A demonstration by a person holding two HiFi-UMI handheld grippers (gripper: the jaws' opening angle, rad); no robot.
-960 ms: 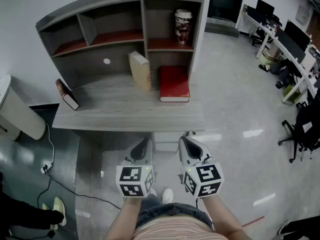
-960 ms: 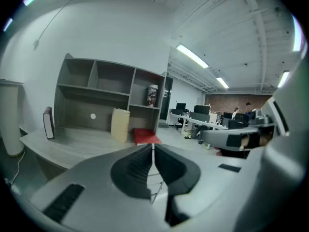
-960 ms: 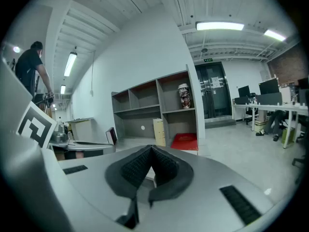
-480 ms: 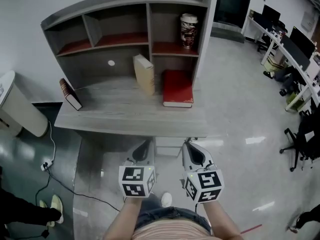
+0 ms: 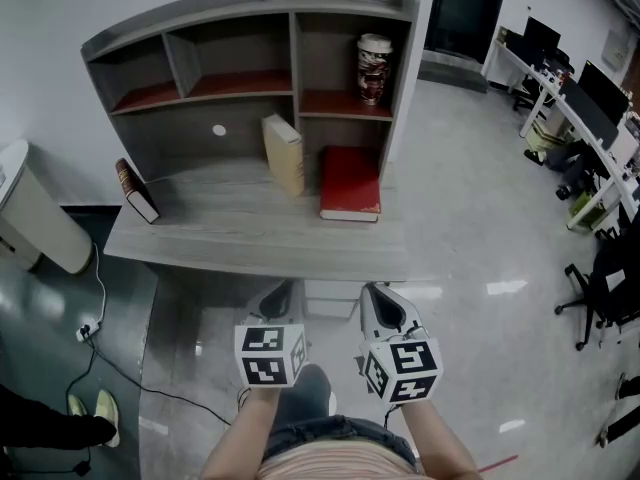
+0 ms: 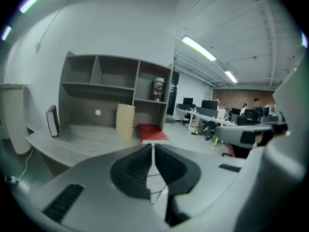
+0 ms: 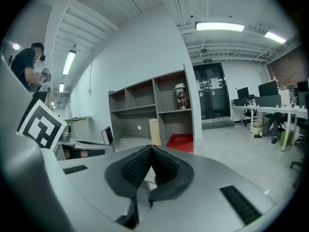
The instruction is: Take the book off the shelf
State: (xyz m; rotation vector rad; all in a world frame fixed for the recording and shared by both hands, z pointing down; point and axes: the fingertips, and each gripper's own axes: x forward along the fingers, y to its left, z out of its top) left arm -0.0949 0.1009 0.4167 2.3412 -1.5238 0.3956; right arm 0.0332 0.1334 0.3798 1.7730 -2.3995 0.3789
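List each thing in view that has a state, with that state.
left gripper, shut, empty
right gripper, shut, empty
cream book, upright on the desk
red book, flat, closed
dark book, tilted at the desk's left end
patterned cup, upright on the upper right shelf

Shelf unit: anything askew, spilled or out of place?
Nothing is spilled or damaged. The red book lies flat in the lower right bay, while the cream book stands on end beside it. A dark book stands alone at the desk's far left edge. The cup is upright.
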